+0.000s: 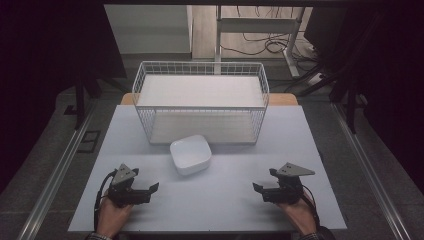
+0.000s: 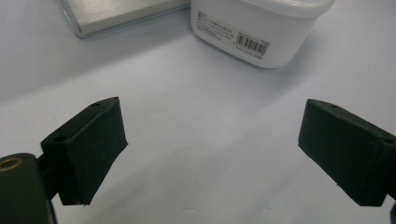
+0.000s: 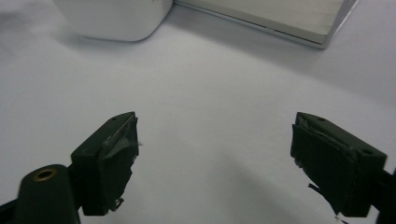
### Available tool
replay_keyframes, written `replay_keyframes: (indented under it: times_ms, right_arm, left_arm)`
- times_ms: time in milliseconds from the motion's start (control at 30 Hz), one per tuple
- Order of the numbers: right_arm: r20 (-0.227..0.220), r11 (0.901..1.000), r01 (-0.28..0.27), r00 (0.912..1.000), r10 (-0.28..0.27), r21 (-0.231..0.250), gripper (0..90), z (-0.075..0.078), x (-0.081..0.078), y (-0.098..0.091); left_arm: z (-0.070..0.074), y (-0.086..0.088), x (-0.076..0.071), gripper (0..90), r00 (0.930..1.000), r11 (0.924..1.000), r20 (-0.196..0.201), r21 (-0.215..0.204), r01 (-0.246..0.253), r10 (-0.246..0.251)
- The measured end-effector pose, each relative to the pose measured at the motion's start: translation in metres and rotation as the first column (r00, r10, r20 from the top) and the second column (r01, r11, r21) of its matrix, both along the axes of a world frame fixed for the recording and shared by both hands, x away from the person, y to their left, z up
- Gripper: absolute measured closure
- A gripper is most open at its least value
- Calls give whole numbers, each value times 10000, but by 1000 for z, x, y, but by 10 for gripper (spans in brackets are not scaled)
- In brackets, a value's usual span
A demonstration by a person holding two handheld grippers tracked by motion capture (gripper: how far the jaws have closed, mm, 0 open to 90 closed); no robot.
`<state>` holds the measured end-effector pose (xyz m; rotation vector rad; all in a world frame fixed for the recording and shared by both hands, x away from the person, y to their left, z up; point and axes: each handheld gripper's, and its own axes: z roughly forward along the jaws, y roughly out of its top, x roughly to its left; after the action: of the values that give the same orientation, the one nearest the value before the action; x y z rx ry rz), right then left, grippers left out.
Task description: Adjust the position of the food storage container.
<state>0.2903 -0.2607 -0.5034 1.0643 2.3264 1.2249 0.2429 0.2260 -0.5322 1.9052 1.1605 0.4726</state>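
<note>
A white square plastic container [image 1: 190, 154] stands on the pale table [image 1: 225, 200], just in front of a white wire basket [image 1: 201, 102]. My left gripper [image 1: 151, 191] rests low at the table's front left, pointing right, and its jaws stand wide open with nothing between them. At the front right my right gripper [image 1: 259, 190] points left, also open and empty. In the left gripper view the container [image 2: 261, 28] shows a barcode label beyond my left gripper [image 2: 212, 128]. In the right gripper view the container [image 3: 112, 16] sits at the upper left, ahead of my right gripper [image 3: 215, 140].
The basket's flat base plate [image 2: 116, 14] [image 3: 280, 18] lies on the table behind the container. A hand holds each gripper near the front edge. Bare tabletop lies between the two grippers. Beyond the table are a desk frame and cables [image 1: 260, 45] on the floor.
</note>
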Motion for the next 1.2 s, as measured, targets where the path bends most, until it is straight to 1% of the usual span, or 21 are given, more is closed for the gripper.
replay_keyframes:
  times_ms: [33,100,167,300,367,467,567,633,733,833,867,900,933,967,1000,1033,1067,1100,1133,1167,1200]
  right_arm:
    - [0,10000,0,10000,0,0,117,0,0,0]
    - [-140,9994,337,9993,-337,44,40,-4,3,-3]
    - [-373,9989,470,9982,-470,-19,32,-7,5,-3]
    - [-305,9991,416,9987,-418,-85,26,-5,4,0]
    - [-357,9992,363,9987,-368,-140,30,-5,3,2]
    - [-595,9994,274,9978,-287,-220,69,-7,3,4]
    - [-618,9993,351,9974,-360,-163,87,-7,3,3]
    - [-601,9994,336,9976,-340,-72,134,-5,3,3]
    - [-657,9994,334,9973,-342,-127,154,-4,4,1]
    - [-695,9993,365,9969,-369,-63,157,-3,5,1]
    - [-764,9995,323,9966,-322,5,171,-1,6,1]
    - [-764,9995,323,9966,-322,5,171,-1,6,1]
    - [-700,9997,261,9972,-257,42,190,0,8,2]
    - [-700,9997,261,9972,-257,42,190,0,8,2]
    - [-725,9998,195,9972,-191,48,231,3,11,5]
    - [-725,9998,195,9972,-191,48,231,3,11,5]
    - [-739,9999,59,9972,-66,-87,284,4,15,9]
    - [-739,9999,59,9972,-66,-87,284,4,15,9]
    - [-839,9999,-111,9964,104,-77,346,5,20,13]
    - [-839,9999,-111,9964,104,-77,346,5,20,13]
    - [-955,9997,-227,9952,228,12,386,6,22,15]
  left_arm:
    - [0,0,0,70,9999,9999,-92,-70,79,-80]
    - [0,-2,0,65,9996,9996,-163,-181,210,-213]
    - [1,-4,0,55,9993,9991,-168,-255,327,-331]
    - [2,-5,1,36,9988,9991,-361,-272,325,-335]
    - [2,-5,1,24,9987,9990,-430,-363,272,-287]
    - [4,-2,2,20,9987,9952,-381,-931,303,-340]
    - [5,-2,1,23,9988,9959,-365,-859,281,-314]
    - [5,-3,1,27,9986,9966,-393,-757,327,-357]
    - [6,-5,1,73,9988,9980,-362,-552,299,-319]
    - [7,-6,1,114,9986,9984,-410,-477,314,-334]
    - [7,-7,1,132,9985,9992,-460,-296,280,-293]
    - [7,-7,1,150,9985,9992,-460,-296,280,-293]
    - [8,-8,3,161,9984,9995,-496,-137,282,-289]
    - [8,-8,3,175,9984,9995,-496,-137,282,-289]
    - [9,-9,4,196,9981,9994,-527,-148,307,-314]
    - [10,-9,6,196,9976,9989,-558,-259,402,-416]
    - [11,-9,9,240,9967,9977,-563,-364,570,-590]
    - [11,-9,9,265,9967,9977,-563,-364,570,-590]
    - [13,-10,13,292,9958,9964,-604,-521,663,-694]
    - [13,-10,13,320,9958,9964,-604,-521,663,-694]
    - [13,-10,15,320,9950,9957,-655,-588,710,-748]
